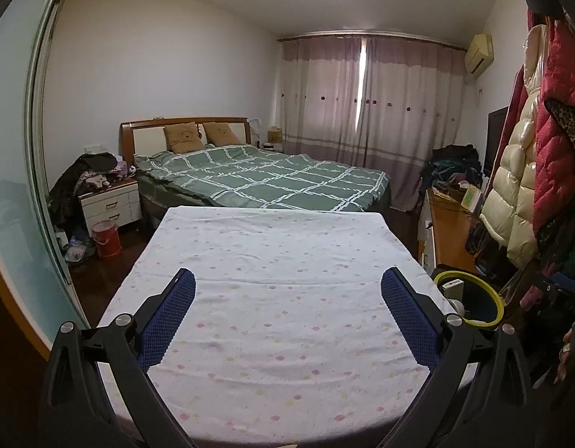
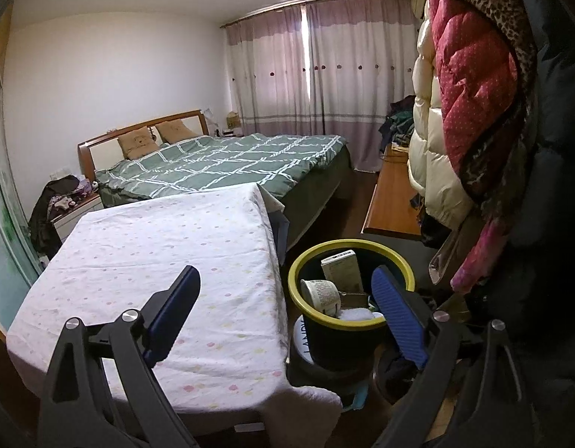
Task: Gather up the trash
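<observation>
Bedroom, cloth-covered table [image 2: 157,261] bare | bin [image 2: 298,261] right of table, holding cup [image 2: 321,295] and carton [image 2: 341,268] | left claw [image 1: 287,321], right claw [image 2: 283,317] both spread wide, nothing held | collecting seemingly done.

My left camera sits low behind its two blue-padded fingers [image 1: 171,321], looking straight ahead along them over the cloth-covered table [image 1: 280,261] close beneath, with the green-quilted bed [image 1: 272,179] farther ahead and the curtains [image 1: 362,100] beyond. My right camera looks the same general way but from farther right, so the table [image 2: 157,254] falls ahead-left and the yellow-rimmed bin [image 2: 298,265] lies close between its fingers. Both views share the table, bed [image 2: 227,164], curtains [image 2: 325,67], hanging coats [image 1: 526,171] and the bin [image 1: 493,291], which the left view only catches at its right, partly hidden, I think.
</observation>
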The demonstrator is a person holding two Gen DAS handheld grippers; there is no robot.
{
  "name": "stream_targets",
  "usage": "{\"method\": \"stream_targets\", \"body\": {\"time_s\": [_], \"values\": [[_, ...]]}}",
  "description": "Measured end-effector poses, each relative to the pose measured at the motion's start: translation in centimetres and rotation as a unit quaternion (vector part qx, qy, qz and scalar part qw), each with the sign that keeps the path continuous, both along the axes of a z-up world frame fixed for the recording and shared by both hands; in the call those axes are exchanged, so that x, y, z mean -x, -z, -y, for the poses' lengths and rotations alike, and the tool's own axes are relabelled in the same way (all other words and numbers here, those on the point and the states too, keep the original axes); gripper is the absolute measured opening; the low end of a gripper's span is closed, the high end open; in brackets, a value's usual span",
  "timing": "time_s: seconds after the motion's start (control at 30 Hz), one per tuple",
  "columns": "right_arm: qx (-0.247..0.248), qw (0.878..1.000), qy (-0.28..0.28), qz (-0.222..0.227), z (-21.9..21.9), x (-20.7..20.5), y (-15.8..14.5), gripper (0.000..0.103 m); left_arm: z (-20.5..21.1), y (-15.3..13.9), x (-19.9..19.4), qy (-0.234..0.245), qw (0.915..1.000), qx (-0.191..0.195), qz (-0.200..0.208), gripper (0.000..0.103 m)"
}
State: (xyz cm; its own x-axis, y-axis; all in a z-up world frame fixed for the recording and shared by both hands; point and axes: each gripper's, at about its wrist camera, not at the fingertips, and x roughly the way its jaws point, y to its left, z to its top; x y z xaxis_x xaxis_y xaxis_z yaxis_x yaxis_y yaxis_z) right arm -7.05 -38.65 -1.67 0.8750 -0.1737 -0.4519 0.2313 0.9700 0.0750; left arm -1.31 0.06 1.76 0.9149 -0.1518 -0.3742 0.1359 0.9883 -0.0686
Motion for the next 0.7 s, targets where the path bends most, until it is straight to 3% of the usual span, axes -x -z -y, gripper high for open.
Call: {"method": "stream_targets", "body": {"time_s": [0.2,0.7], "values": [[0.006,1.0,-0.003,0.005,-0.9,0.1,-0.3,0.089,-0.9,0.0,1.1,-0.02,0.9997,-0.012,0.007,0.098],[0.003,1.0,-0.011,-0.003,-1.4,-0.9,0.1,0.089,-2.0,0.5,-0.3,-0.028,0.9995,-0.007,-0.011,0.098]]}}
